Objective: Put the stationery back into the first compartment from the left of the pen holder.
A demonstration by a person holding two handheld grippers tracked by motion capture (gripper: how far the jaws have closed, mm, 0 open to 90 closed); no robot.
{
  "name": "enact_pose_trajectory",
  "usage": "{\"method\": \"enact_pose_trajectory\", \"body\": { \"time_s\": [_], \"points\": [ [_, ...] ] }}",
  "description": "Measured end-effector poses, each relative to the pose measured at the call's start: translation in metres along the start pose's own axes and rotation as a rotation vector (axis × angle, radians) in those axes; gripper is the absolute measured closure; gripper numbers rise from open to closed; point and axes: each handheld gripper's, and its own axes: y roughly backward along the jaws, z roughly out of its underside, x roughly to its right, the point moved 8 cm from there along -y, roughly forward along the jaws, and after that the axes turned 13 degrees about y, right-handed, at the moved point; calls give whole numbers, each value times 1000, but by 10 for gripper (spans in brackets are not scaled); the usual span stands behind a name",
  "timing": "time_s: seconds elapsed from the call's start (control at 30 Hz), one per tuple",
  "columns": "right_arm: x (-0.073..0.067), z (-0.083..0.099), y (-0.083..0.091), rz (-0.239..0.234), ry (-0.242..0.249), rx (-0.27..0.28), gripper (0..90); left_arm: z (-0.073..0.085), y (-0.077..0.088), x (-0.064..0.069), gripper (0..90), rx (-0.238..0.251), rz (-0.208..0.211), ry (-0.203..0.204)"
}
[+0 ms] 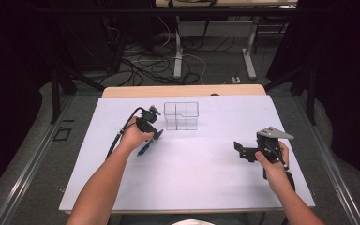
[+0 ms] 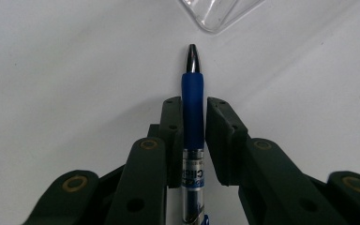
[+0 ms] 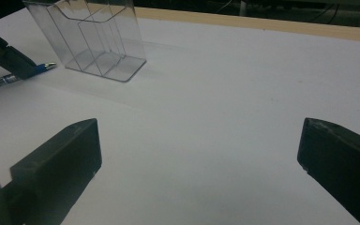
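A blue pen (image 2: 193, 93) with a silver tip lies along the white sheet, its tip pointing at a corner of a clear plastic organizer (image 2: 220, 11). My left gripper (image 2: 193, 105) is shut on the pen's blue grip, low over the sheet. From above, the left gripper (image 1: 155, 136) sits just left of the clear organizer (image 1: 181, 116), with the pen (image 1: 145, 149) sticking out under the hand. My right gripper (image 1: 241, 151) rests at the right of the sheet, jaws wide open with nothing between them. The right gripper (image 3: 199, 140) faces the organizer (image 3: 91, 40) and the pen (image 3: 9, 78).
A white sheet (image 1: 192, 178) covers the table, with a wooden edge (image 1: 183, 90) at the far side. The organizer has several upright compartments. Cables and table legs lie on the floor beyond. Black frame bars stand at both sides.
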Motion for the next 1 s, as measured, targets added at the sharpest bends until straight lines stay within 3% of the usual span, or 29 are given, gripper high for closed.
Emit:
{"method": "enact_pose_trajectory", "body": {
  "time_s": [0.67, 1.0],
  "points": [
    [0, 2, -1, -3, 7, -12, 0, 0, 1, -2, 793, -1, 2, 9],
    [0, 2, -2, -5, 8, -12, 0, -2, 7, -5, 795, 22, 22, 51]
  ]
}}
